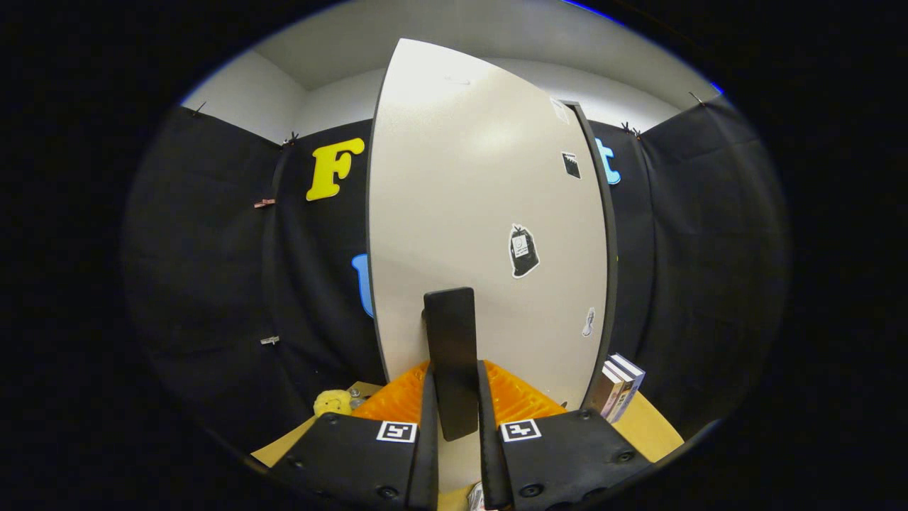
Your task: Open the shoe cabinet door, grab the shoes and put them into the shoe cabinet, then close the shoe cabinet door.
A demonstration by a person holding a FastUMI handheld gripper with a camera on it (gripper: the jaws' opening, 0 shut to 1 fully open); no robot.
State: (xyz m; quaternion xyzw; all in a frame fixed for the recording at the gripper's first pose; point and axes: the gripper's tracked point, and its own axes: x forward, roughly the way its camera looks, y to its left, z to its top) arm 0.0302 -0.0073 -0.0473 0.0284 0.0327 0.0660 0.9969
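Note:
The white shoe cabinet door [482, 213] stands tall right in front of me, with a few small stickers on its face. Its black upright handle [449, 319] runs down between my two fingers. My gripper [455, 376] is shut on this handle, one finger pressing on each side of it. The door's dark right edge [603, 234] curves down toward the tabletop. I cannot tell from here how far the door is swung.
A yellow soft toy [332, 402] lies on the wooden surface [649, 426] left of my fingers. A few upright books [618, 387] stand to the right of the door's foot. Black cloth walls close in on both sides.

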